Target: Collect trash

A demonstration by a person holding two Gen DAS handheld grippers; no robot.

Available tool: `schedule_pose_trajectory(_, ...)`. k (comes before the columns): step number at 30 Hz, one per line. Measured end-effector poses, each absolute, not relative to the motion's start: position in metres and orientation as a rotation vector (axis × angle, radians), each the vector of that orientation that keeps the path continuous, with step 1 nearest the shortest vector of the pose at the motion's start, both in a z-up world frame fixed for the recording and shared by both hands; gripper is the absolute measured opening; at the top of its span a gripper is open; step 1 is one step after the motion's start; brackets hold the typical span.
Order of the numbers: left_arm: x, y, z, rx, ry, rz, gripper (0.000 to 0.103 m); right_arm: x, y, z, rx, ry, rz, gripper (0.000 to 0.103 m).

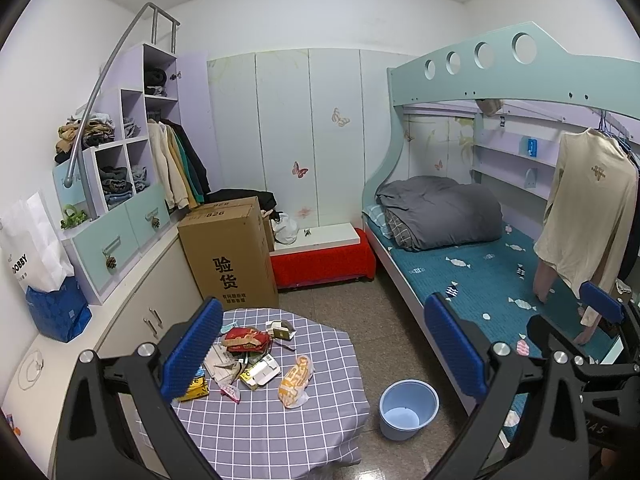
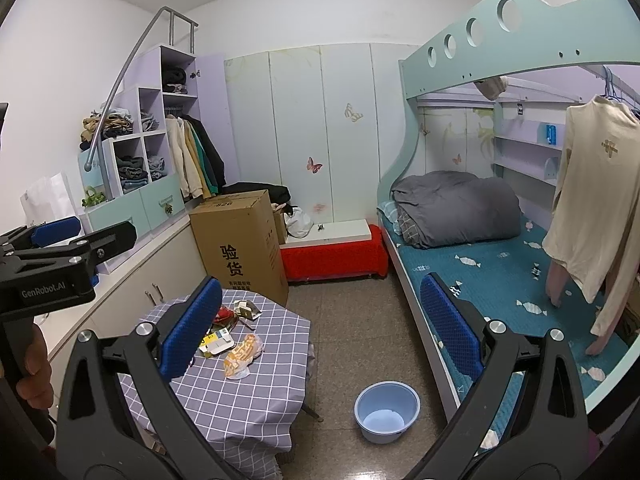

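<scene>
A small bedroom with a pale green bunk bed (image 1: 472, 268) along one wall holds a low table draped in a grey-and-white checked cloth (image 1: 264, 416), the landmark here. On the cloth lies a loose heap of trash: a crumpled red wrapper (image 1: 246, 340), a flattened white-and-yellow carton (image 1: 260, 372), and an orange-and-white plastic snack bag (image 1: 295, 380) at the edge of the heap nearest the bed. On the floor just beside the table, between it and the bed, stands a round light-blue plastic bin (image 1: 406, 408), empty and open-mouthed, probably set there so that wrappers can be dropped in with a short swing. The left gripper (image 1: 324, 348) hangs above the table with its blue-padded jaws spread wide, holding nothing; the heap sits below and between them, well apart from the pads. The right gripper (image 2: 320, 324) is likewise spread and empty, raised on the bed side of the table, so the bin lies beneath it and the snack bag (image 2: 242, 354) toward its left finger. Neither touches any trash yet.
</scene>
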State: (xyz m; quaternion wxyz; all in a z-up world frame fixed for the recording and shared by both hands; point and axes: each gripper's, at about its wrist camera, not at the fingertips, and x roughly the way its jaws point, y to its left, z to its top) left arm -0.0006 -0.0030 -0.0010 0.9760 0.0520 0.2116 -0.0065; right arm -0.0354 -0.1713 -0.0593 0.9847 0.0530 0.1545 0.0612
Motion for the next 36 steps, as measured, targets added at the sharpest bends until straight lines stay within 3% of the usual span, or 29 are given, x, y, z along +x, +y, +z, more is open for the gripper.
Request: schedule_pose_trajectory(36, 0.012, -0.014, -0.012, 0.115, 0.441, -0.028, 0.099, -0.022, -0.180, -0.073, 0.134, 0.344, 0.114, 0.097)
